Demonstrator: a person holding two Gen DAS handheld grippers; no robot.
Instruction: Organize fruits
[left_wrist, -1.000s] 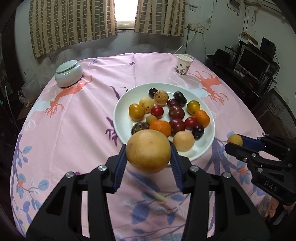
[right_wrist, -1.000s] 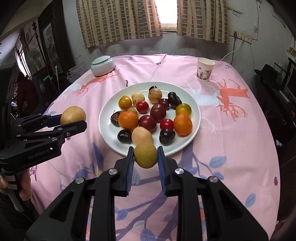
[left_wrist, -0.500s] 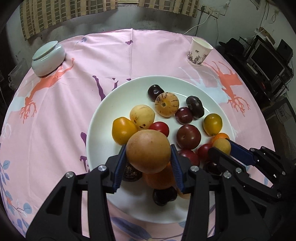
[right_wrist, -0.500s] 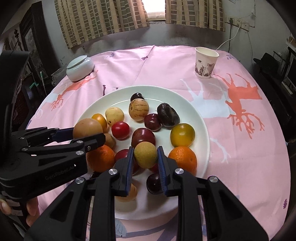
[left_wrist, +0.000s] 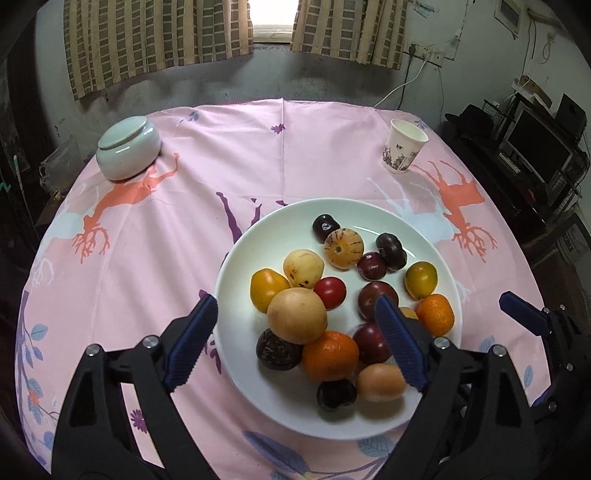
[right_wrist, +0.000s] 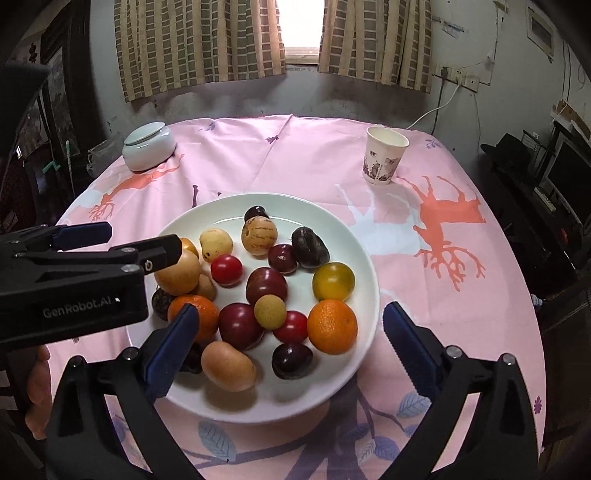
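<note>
Left wrist view: the left gripper (left_wrist: 291, 339) hangs over the near side of the white plate (left_wrist: 236, 269), its jaws opening with the blue pads well clear of the big tan fruit (left_wrist: 297, 315) between them. That fruit sits on top of the heap, propped on a dark fruit (left_wrist: 277, 349) and an orange (left_wrist: 330, 354) at the near-left of the plate. I judge this the weak spot: a round fruit perched on other round ones may roll off toward the plate's near rim, and a pad brushing it on the way out could start that.

Right wrist view: the right gripper (right_wrist: 290, 347) is over the plate's near half, jaws opening and touching nothing. Between them a small yellow-green fruit (right_wrist: 269, 312) rests on a dark plum (right_wrist: 240, 326) and a red tomato (right_wrist: 291, 326) in the middle of the plate (a shallow seat, likely to give). The two grippers crowd the plate's near-left; a clash there could jolt the pile.
</note>
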